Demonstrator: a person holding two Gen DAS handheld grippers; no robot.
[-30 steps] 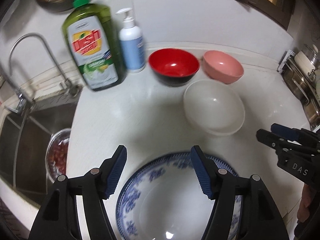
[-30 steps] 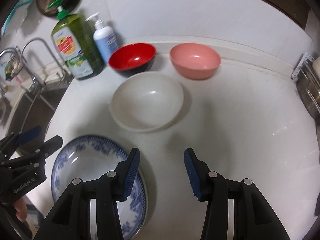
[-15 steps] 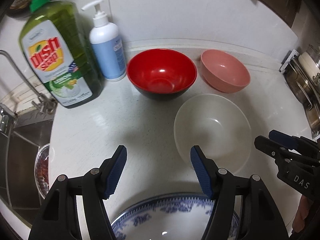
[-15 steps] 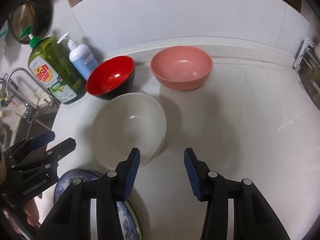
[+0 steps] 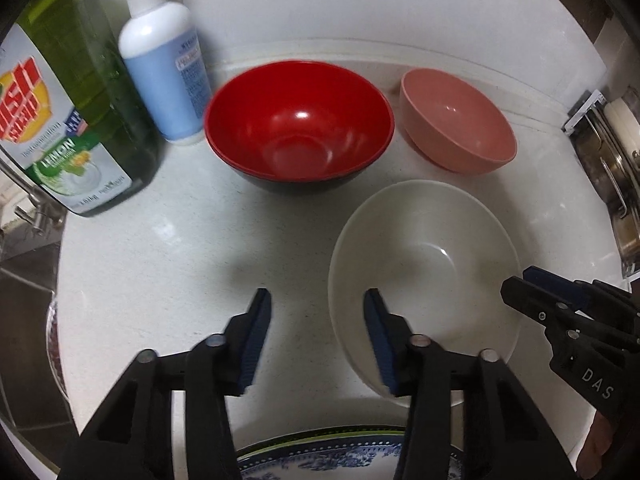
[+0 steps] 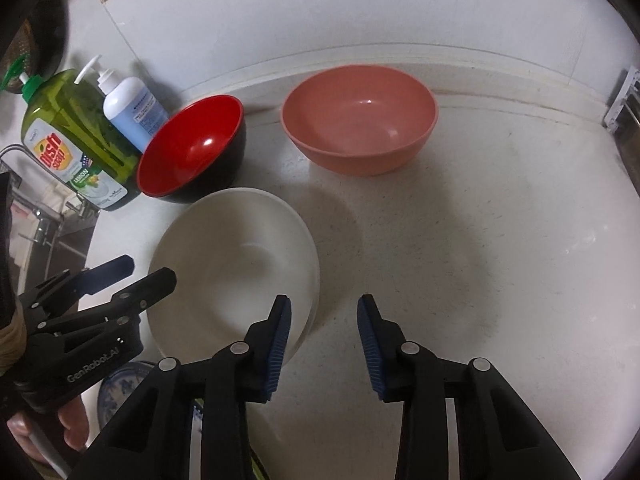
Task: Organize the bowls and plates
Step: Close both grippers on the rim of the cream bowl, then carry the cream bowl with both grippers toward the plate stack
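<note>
Standing at the far left of the white counter [image 5: 160,264], by the sink edge, is a green soap bottle [image 5: 60,112], with a white-and-blue pump bottle [image 5: 164,76] just beside it against the wall. Next along sits the red bowl [image 5: 298,120], black outside, upright and empty, close to the pump bottle. The pink bowl [image 5: 456,120] stands to its right near the back wall, apart from the red one. Nearer the camera, the white bowl [image 5: 424,268] rests in front of the gap between those two, and a blue-patterned plate [image 5: 320,460] shows only its rim at the bottom edge. The left gripper [image 5: 316,332] points steeply down over the counter, its jaws closing with a clear gap; the white bowl's left rim lies between its blue fingers, the right one above the bowl's inside, and no pad presses on it. From the right wrist view, the right gripper [image 6: 324,336] hangs over the white bowl's right rim [image 6: 312,280], jaws likewise closing and apart, the left finger over the bowl's inside and the right over bare counter. A hand [image 6: 44,428] shows at the lower left of that view. A metal rack [image 5: 612,184] sits at the counter's far right.
</note>
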